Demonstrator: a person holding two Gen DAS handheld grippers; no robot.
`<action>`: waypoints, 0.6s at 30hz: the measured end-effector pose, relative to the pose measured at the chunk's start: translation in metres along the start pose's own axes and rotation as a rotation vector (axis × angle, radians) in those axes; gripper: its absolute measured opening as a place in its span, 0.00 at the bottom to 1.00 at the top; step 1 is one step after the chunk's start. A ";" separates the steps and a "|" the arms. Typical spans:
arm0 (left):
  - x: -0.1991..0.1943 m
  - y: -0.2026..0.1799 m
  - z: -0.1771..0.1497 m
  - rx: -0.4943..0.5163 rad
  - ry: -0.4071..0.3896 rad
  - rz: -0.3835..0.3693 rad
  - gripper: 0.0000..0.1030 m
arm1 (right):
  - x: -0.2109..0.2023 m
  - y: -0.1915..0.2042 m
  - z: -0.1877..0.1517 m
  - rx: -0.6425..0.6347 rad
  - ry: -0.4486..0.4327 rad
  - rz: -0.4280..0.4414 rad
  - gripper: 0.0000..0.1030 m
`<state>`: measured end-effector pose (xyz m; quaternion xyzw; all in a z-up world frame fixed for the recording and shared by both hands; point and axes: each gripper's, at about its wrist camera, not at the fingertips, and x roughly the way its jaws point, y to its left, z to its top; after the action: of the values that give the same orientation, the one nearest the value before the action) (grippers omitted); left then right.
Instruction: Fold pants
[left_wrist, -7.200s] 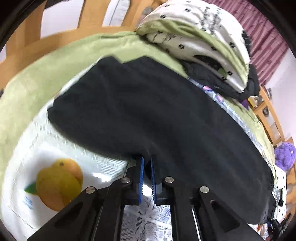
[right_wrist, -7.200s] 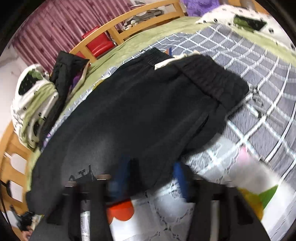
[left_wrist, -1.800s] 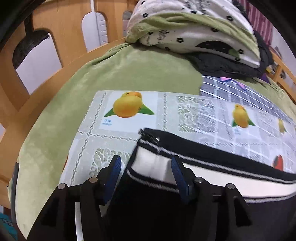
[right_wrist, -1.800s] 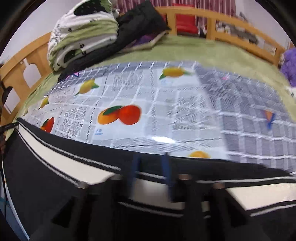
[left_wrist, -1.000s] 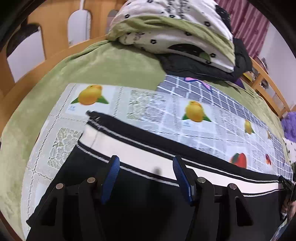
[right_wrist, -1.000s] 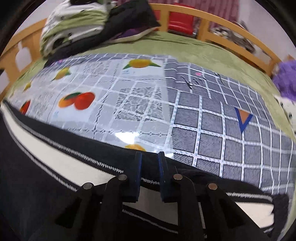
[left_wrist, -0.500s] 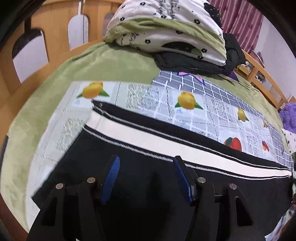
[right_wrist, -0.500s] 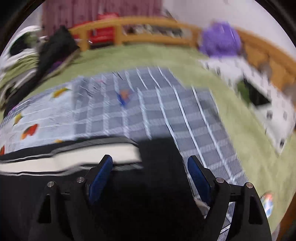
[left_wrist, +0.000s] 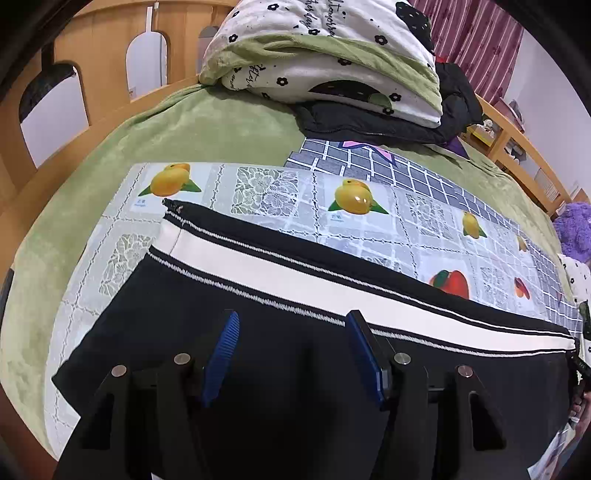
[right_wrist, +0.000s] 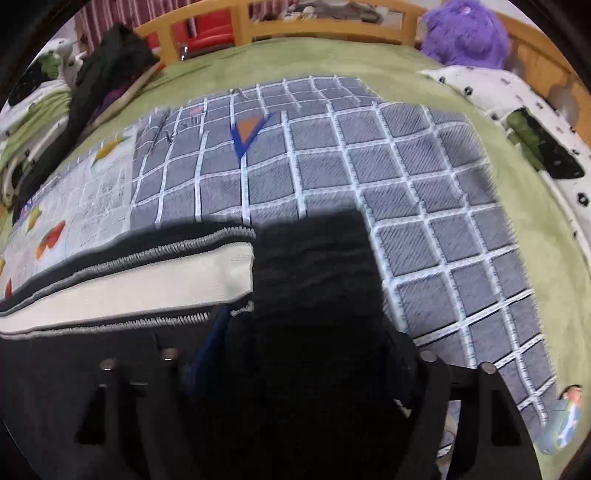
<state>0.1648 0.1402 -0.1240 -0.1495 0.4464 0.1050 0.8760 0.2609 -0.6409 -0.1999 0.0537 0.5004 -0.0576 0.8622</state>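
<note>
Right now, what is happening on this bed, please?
A person with a gripper in each hand is folding black pants with a white side stripe, laid flat on a fruit-print mat over a green blanket. The left gripper stands open above the fabric, holding nothing. The right gripper has just been opening and closing a little; its jaws stand wide over the dark waistband end, gripping nothing.

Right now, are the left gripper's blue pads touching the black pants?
Cannot tell. In the left wrist view, the left gripper stands open over the pants; no gap or contact under its pads shows.
</note>
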 end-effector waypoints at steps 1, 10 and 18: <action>-0.004 0.001 -0.001 0.003 -0.004 0.001 0.56 | -0.008 -0.001 0.000 0.006 -0.019 -0.004 0.72; -0.022 0.019 -0.027 0.019 0.013 0.013 0.56 | -0.107 -0.011 -0.073 0.061 -0.152 -0.007 0.71; -0.025 0.021 -0.047 -0.011 0.052 -0.040 0.56 | -0.067 -0.028 -0.126 0.344 -0.083 0.112 0.72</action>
<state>0.1083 0.1415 -0.1337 -0.1661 0.4652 0.0860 0.8652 0.1158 -0.6467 -0.2051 0.2259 0.4432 -0.0964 0.8621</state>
